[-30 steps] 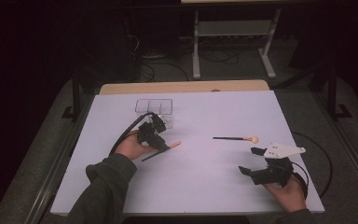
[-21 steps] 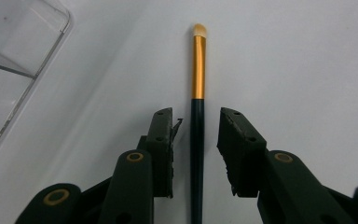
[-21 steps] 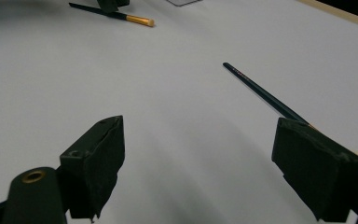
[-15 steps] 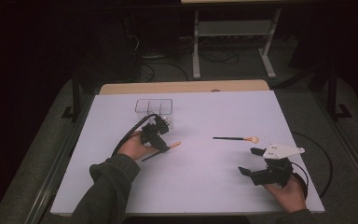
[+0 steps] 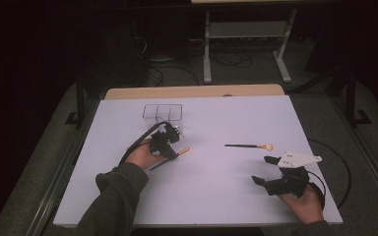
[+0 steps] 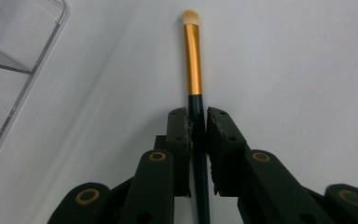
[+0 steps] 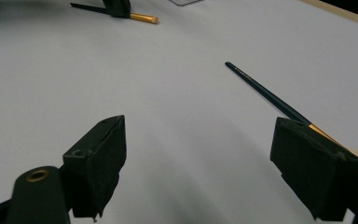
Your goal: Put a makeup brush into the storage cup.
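We look down on a white table (image 5: pixel 216 196) in a dark room; a person's forearms enter from the bottom edge. Toward the far left of the table stands a clear plastic organizer (image 5: pixel 162 112) with three compartments; in the left gripper view its clear wall (image 6: pixel 23 70) sits at the upper left corner. Just in front of it, the person's left hand (image 5: pixel 142 156) holds the left gripper (image 5: pixel 170 142) low over the table; a black cable (image 5: pixel 135 142) loops from it. Its jaws are closed almost together around the dark handle of a small makeup brush (image 6: pixel 193 70); the brush has a gold ferrule and a pale orange tip, and it points straight ahead of the jaws above the white surface; we cannot tell whether it touches the table. From above, this brush (image 5: pixel 177 153) pokes out to the right of the hand.

Moving to the middle right, a second brush (image 5: pixel 248 146) lies flat on the table, well apart from the first; its dark handle points left and its rounded pale head points right.

Nearer the right front corner, the person's right hand (image 5: pixel 302 204) holds the right gripper (image 5: pixel 268 170), topped by a grey three-cornered plate (image 5: pixel 299 159); its jaws stand wide apart and grip nothing. In the right gripper view the second brush (image 7: pixel 265 95) runs diagonally behind the right-side jaw; the first brush (image 7: pixel 142 17) shows far off.
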Motion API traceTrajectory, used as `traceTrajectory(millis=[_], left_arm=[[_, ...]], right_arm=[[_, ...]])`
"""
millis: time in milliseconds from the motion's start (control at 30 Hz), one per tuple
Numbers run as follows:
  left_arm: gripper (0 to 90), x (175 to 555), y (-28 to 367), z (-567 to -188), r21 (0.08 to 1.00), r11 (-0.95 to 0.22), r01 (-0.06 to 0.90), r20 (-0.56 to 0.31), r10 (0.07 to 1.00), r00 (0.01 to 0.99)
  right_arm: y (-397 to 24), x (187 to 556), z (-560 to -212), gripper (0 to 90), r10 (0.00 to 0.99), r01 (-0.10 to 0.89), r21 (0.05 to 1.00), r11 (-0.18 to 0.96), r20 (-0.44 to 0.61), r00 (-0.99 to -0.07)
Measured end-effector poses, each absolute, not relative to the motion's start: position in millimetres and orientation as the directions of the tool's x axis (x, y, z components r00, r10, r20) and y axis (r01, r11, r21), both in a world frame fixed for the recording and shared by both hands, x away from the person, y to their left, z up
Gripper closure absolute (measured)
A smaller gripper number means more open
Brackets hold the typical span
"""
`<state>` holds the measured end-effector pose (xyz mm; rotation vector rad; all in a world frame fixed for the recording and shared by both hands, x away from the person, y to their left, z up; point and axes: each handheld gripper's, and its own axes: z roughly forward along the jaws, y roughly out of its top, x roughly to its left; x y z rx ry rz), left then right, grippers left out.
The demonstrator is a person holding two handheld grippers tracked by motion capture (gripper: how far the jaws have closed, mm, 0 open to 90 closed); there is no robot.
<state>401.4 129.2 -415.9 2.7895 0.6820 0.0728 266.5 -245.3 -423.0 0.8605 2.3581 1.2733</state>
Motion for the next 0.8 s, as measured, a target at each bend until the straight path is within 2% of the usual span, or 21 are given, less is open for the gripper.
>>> traceTrajectory(millis=[200,800], left_arm=[[82.1,400.8,127.9,-416.0,0.263,-0.855,0.447,-0.007,0.462,0.887],[83.1,402.6,128.9,-415.3,0.261,-0.850,0.457,-0.022,0.468,0.884]], right_arm=[[-244.4,266.8,-424.6,17.4,0.646,0.365,0.830,0.421,0.009,-0.764],[-241.6,267.3,-426.0,18.1,0.644,0.375,0.829,0.414,0.024,-0.765]])
